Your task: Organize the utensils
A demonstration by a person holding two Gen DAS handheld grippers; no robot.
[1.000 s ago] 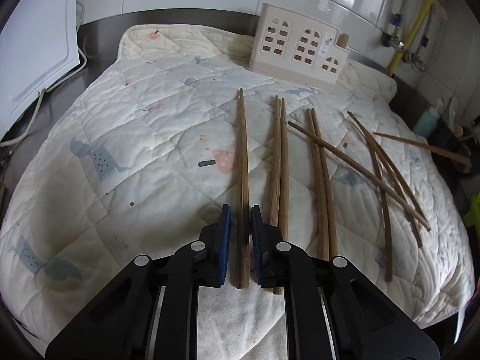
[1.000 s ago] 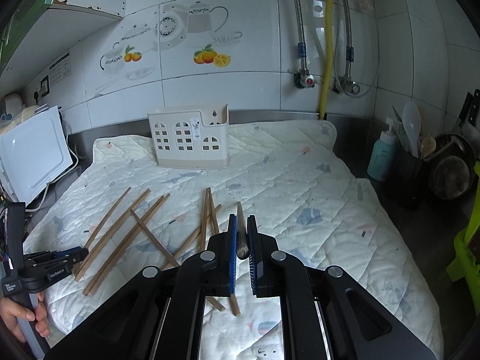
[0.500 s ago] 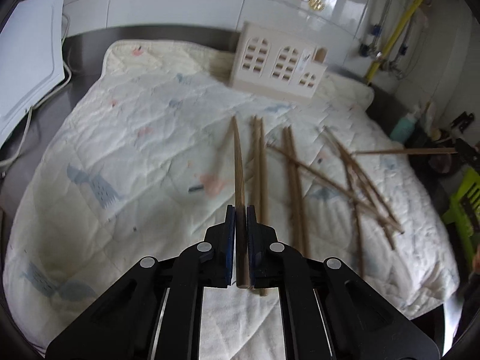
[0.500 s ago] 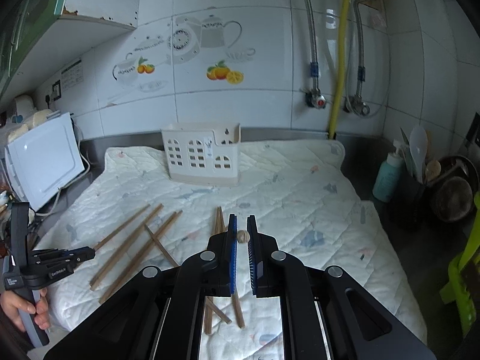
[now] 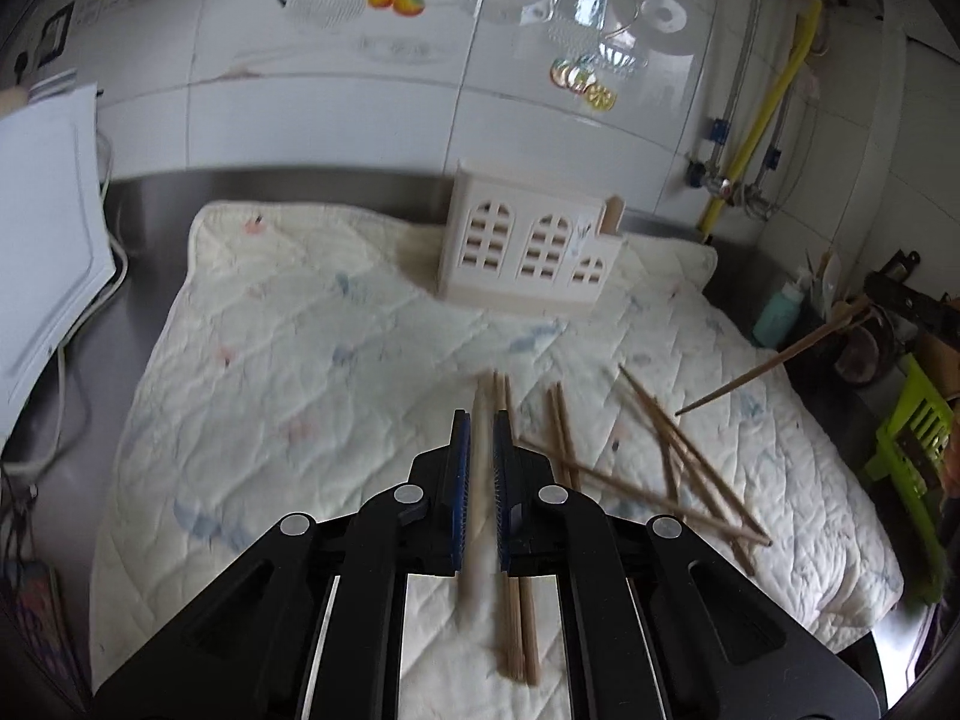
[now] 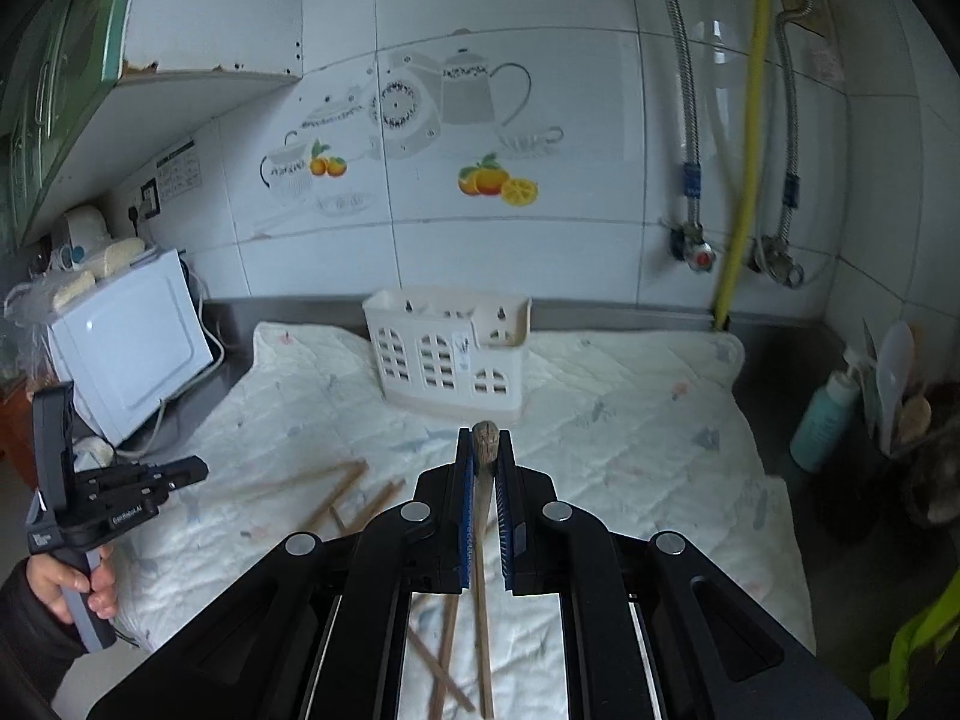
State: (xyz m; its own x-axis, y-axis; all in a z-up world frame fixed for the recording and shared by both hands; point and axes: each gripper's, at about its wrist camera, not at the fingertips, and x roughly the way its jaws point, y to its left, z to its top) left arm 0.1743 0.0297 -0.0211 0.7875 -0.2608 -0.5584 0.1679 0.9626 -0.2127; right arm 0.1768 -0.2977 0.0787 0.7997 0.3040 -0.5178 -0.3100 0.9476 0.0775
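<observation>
Both sets of fingers, left gripper (image 5: 477, 432) and right gripper (image 6: 483, 450), are clamped tight on one wooden chopstick (image 5: 480, 480) each. Nearly a dozen slim brown chopsticks (image 5: 678, 456) lie scattered on the quilted cloth (image 5: 312, 372) covering the counter. Farther back, the cream holder (image 6: 447, 354) looks nearly empty, so sorting seems barely begun.

Matt wooden chopsticks (image 5: 690, 462) lie on quilted cloth (image 5: 336, 396) near a smooth plastic holder (image 5: 528, 252) and glossy tiles (image 6: 540, 30).

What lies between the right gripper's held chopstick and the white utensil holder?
Only bare quilted cloth, in the right wrist view, between the chopstick and the holder.
</observation>
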